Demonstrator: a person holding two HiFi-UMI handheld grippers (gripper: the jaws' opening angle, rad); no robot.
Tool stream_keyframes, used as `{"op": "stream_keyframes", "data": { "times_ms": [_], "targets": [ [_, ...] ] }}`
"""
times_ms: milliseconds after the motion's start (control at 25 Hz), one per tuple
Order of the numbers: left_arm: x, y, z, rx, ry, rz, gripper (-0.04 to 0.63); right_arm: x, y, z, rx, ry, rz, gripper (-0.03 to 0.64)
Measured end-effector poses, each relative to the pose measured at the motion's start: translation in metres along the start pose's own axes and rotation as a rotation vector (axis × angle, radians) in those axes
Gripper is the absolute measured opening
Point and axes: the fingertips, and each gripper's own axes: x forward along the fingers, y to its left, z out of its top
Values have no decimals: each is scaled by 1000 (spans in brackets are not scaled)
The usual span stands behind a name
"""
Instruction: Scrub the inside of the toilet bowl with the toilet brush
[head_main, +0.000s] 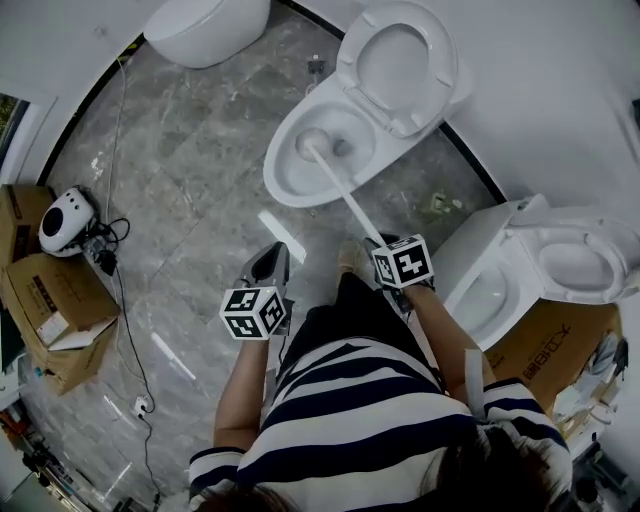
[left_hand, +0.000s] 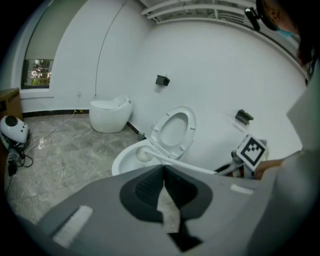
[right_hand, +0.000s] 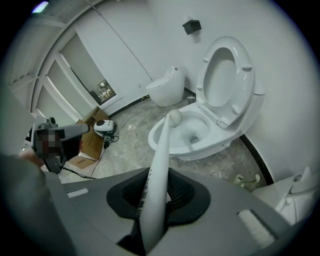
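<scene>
Head view — brush (head_main: 340, 188) inside bowl rim (head_main: 283, 185)

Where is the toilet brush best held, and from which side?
Grip the toilet brush by the upper end of its thin straight handle, from the person's side, as the right tool does; the head sits in the toilet bowl.

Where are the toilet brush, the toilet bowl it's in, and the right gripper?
toilet brush (head_main: 345, 195): head view, middle of its white handle.
toilet bowl (head_main: 284, 172): head view, left side of the rim.
right gripper (right_hand: 155, 195): right gripper view, between its fingertips, where it clamps the handle.
</scene>
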Motion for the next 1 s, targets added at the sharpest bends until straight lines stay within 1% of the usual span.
{"op": "stream_keyframes", "data": {
  "times_ms": [280,440,560,760,1000],
  "targets": [
    [63,15,27,-5,19,23,0,40,-50,35,-44,110,15,83],
    [90,27,28,-8,54,55,0,60,-69,47,-78,160,23,83],
    [106,34,28,-20,74,65,0,76,-77,55,-93,187,31,83],
    [127,39,25,-10,107,53,0,99,-88,57,-80,231,34,83],
    [154,57,23,10,137,16,0,127,-90,63,-79,274,20,84]
  ]
}}
